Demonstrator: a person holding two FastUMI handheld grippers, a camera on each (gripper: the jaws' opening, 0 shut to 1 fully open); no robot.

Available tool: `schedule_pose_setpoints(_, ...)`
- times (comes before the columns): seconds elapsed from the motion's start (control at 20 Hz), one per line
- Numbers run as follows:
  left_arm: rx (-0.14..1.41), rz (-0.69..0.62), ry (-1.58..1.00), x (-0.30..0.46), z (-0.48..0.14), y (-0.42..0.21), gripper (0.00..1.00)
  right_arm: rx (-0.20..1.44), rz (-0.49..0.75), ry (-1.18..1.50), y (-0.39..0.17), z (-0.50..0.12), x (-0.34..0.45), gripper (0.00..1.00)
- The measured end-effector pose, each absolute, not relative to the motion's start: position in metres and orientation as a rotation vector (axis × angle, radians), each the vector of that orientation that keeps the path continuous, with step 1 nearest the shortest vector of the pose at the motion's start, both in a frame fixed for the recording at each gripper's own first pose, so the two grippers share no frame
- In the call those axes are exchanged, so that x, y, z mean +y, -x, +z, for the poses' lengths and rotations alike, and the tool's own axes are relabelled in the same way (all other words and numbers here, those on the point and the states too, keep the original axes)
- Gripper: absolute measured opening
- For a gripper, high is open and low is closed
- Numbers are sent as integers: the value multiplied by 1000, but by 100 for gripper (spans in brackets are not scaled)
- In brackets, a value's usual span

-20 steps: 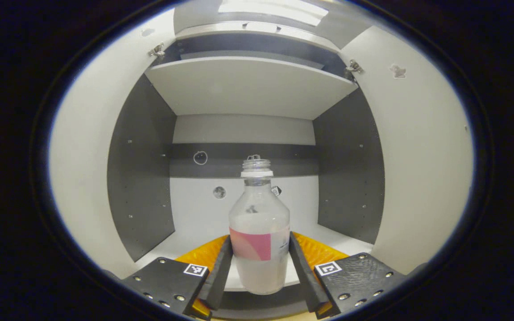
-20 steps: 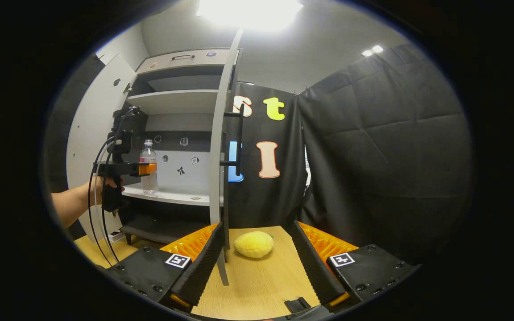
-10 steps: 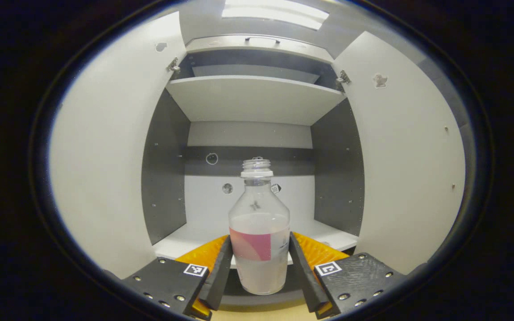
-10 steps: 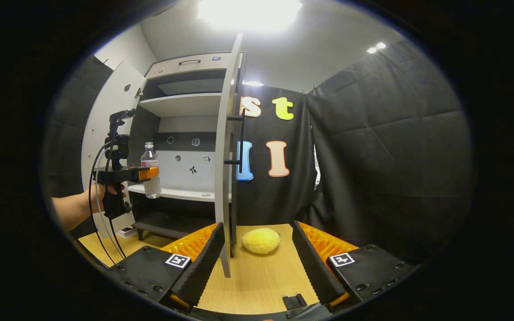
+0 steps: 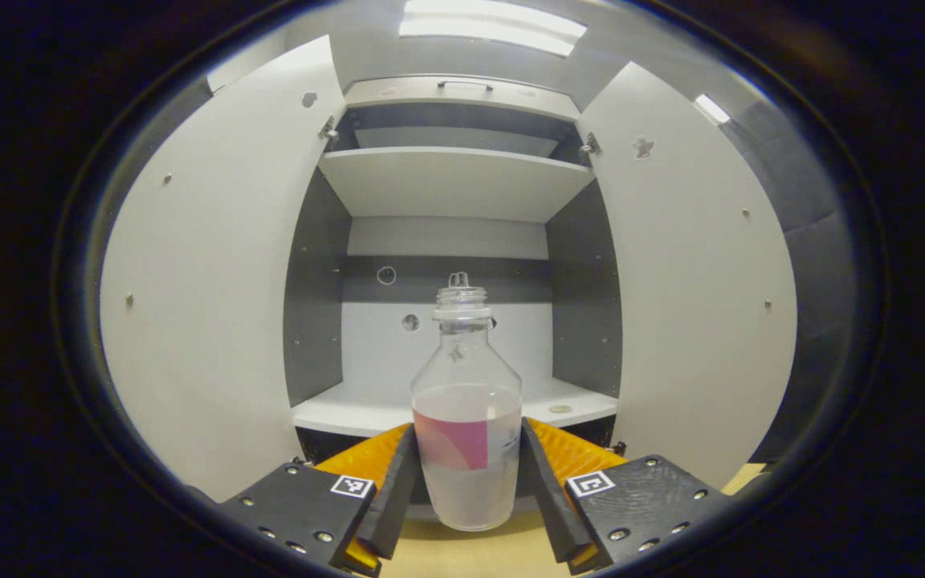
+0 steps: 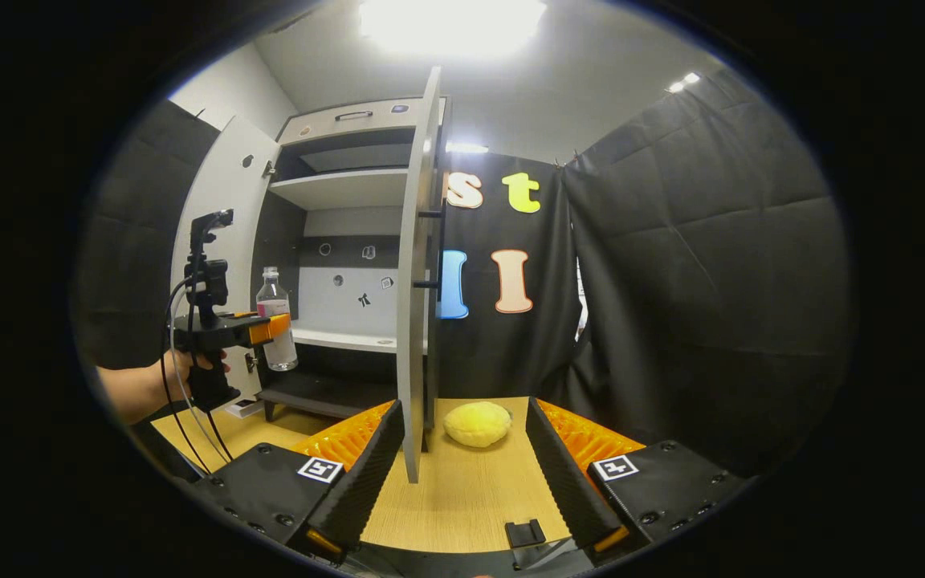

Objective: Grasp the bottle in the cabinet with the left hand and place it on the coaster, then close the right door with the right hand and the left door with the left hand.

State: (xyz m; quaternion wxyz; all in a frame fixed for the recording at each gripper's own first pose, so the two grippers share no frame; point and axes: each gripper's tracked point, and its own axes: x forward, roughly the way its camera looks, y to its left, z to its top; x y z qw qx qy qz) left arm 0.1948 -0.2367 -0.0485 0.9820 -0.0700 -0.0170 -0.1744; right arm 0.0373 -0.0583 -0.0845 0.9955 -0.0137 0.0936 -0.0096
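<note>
The cabinet [image 6: 342,241] stands with both doors swung wide, and the wooden surface [image 6: 462,498] runs beneath it. The left hand-held gripper [image 5: 462,490] is clamped on the bottle [image 5: 466,425], both fingers pressing its sides; a second ago the bottle sat over the shelf, now it hangs clear, in front of the shelf edge. At six o'clock in the right gripper view, the right hand-held gripper [image 6: 462,474] is spread apart and empty, a yellow sponge [image 6: 477,423] lying beyond its fingers.
</note>
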Motion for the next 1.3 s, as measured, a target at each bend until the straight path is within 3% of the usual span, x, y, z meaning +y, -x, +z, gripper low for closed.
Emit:
schedule_pose_setpoints(0.65, 2, -348, 136, -232, -123, -136, 72, 202, 56, 59, -22, -89, -50, 97)
schedule_pose_setpoints(0.7, 6, -355, 134, -236, -130, -133, 72, 209, 56, 62, -20, -91, -51, 92)
schedule_pose_setpoints(0.85, 38, -372, 142, -248, -155, -124, 72, 229, 51, 64, -15, -94, -53, 92)
schedule_pose_setpoints(0.9, 48, -375, 146, -251, -163, -121, 72, 237, 49, 65, -13, -96, -54, 97)
schedule_pose_setpoints(1.3, 134, -367, 143, -261, -221, -104, 72, 256, 52, 72, -4, -100, -55, 97)
